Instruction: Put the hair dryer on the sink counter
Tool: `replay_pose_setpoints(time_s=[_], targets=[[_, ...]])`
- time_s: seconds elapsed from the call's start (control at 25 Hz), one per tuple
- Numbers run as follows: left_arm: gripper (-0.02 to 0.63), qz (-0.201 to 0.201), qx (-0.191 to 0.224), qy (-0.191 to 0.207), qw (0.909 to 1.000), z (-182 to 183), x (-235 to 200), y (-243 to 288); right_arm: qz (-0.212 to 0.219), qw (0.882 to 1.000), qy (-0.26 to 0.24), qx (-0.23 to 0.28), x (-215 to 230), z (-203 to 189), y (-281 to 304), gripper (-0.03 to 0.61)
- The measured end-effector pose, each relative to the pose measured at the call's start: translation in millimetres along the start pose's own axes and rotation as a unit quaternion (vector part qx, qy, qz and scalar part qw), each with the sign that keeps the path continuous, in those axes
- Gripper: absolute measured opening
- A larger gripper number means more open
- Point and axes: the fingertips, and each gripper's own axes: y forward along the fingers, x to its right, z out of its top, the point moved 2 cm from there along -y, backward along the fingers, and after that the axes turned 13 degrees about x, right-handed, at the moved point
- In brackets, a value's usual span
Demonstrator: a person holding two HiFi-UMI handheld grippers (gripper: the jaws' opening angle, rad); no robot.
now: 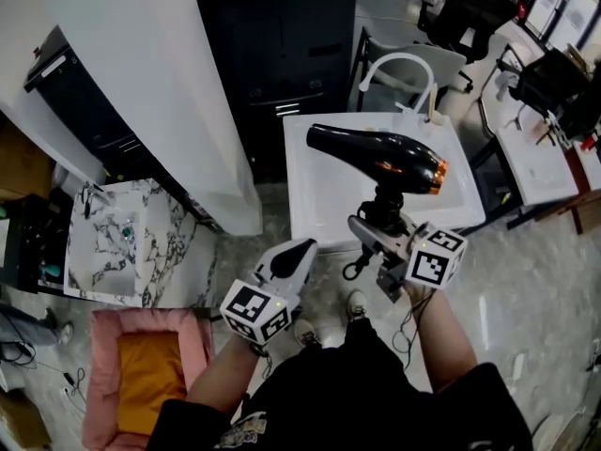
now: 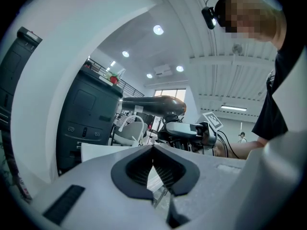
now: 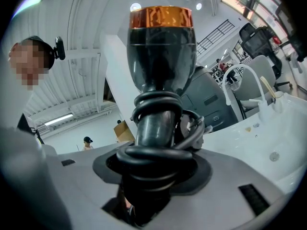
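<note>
Scene, largest first. A tall dark cabinet (image 1: pixel 282 36) filled the upper centre of the head view. Below it stood the white moulded sink desk (image 1: pixel 315 172) with a white arched tap (image 1: pixel 404 64) at its far edge.

The glossy black plastic hair dryer (image 1: pixel 376 158) with a copper-orange ring at one end was in the air at centre right of the frame. It overlapped the desk's near half and did not rest on it. Its barrel lay crosswise and its nozzle pointed to the upper left.

Right gripper (image 1: pixel 380 216): the jaws stood about half apart and were clamped on the dryer's handle. The handle stood upright between them, wrapped by the black coiled cord (image 3: pixel 158 152). The right forearm reached forward from the lower right, with the gripper roughly level.

Left gripper (image 1: pixel 300 250): the jaws were drawn together and had nothing between them. It pointed at the desk's near left corner, beside the right one and not touching the dryer.

Handling, as a judgement:
- The shell looked rigid and slick.
- Held by the handle, it should be top-heavy, so the barrel would tend to tip.
- The cord wraps thicken the handle but could slide under the pads.
- The handle seems the right place to hold.
- A flat stretch of rim would suit it better than the basin slope, where a smooth round barrel might roll.
</note>
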Motion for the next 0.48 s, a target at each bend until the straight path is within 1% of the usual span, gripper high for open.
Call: replay_pose_setpoints(time_s=[0.24,0.48], targets=[[0.003,0.014,0.002,0.005,0.9999,-1.1,-8.8,13.6,0.018,1.0,0.01,-0.01,17.5,7.2,19.2,0.227],[0.003,0.035,0.008,0.017,0.9992,-4.0,-21.3,46.2,0.04,0.999,0.025,-0.024,55.5,19.5,39.2,0.227]])
